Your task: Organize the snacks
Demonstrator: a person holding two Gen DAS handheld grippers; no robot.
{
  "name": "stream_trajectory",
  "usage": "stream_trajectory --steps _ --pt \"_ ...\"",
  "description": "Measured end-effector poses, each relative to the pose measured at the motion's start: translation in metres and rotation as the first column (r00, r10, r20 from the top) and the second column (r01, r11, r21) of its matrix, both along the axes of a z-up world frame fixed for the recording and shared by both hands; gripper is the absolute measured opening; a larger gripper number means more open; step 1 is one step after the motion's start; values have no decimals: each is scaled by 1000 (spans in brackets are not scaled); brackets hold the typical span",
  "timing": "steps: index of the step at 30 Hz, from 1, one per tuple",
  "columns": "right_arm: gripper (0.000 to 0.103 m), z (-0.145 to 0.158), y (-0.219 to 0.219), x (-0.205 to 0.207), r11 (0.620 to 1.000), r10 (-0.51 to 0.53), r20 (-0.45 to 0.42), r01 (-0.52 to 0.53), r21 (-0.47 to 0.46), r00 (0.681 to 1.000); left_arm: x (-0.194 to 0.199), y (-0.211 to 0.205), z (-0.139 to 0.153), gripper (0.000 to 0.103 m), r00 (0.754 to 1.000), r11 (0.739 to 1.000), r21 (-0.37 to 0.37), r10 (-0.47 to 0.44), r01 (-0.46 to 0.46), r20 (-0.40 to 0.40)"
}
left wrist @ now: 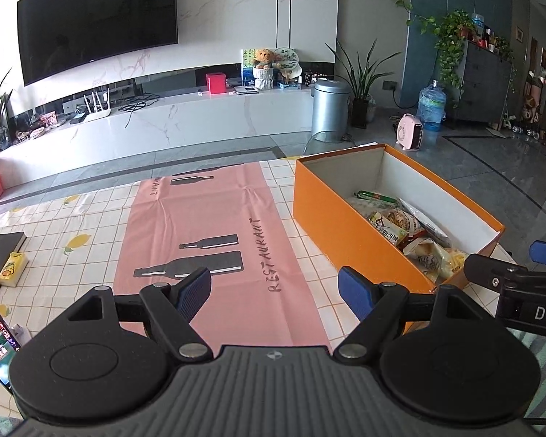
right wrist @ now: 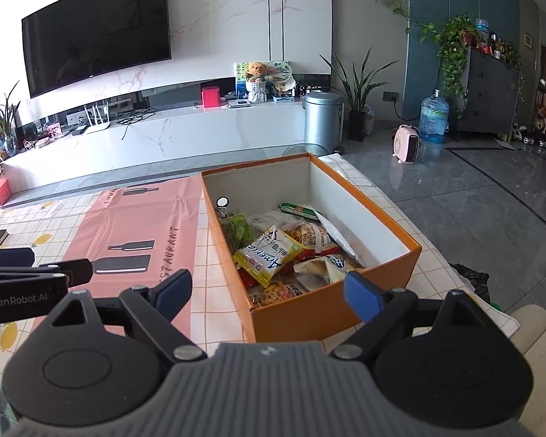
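Observation:
An orange box (left wrist: 331, 225) (right wrist: 411, 255) with white inner walls stands on the table, right of a pink mat (left wrist: 207, 225) (right wrist: 127, 233). Inside lie several snack packets (right wrist: 273, 255) (left wrist: 411, 229), among them a yellow bag and a green sausage stick (right wrist: 298, 210). My left gripper (left wrist: 275, 291) is open over the pink mat, nothing between its blue pads. My right gripper (right wrist: 267, 289) is open above the box's near end, holding nothing. Each gripper shows at the edge of the other's view.
The table wears a checked cloth (left wrist: 72, 225) with lemon prints. A yellow pack (left wrist: 12, 269) and a dark book (left wrist: 0, 255) lie at its left edge. Beyond are a TV (left wrist: 98, 18), a marble bench, a metal bin (left wrist: 329, 109), and grey floor (right wrist: 473, 189) to the right.

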State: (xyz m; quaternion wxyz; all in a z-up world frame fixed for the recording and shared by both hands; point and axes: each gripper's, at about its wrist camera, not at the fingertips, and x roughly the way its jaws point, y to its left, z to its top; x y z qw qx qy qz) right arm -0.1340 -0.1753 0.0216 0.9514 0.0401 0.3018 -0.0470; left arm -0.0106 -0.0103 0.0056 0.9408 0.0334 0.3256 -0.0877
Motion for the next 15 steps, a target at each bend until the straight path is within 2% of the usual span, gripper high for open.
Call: stream_trajectory --steps 15 --pt "90 -2 3 0 1000 4 -7 -4 -5 1000 -2 2 -1 93 1000 1000 -4 2 -2 -18"
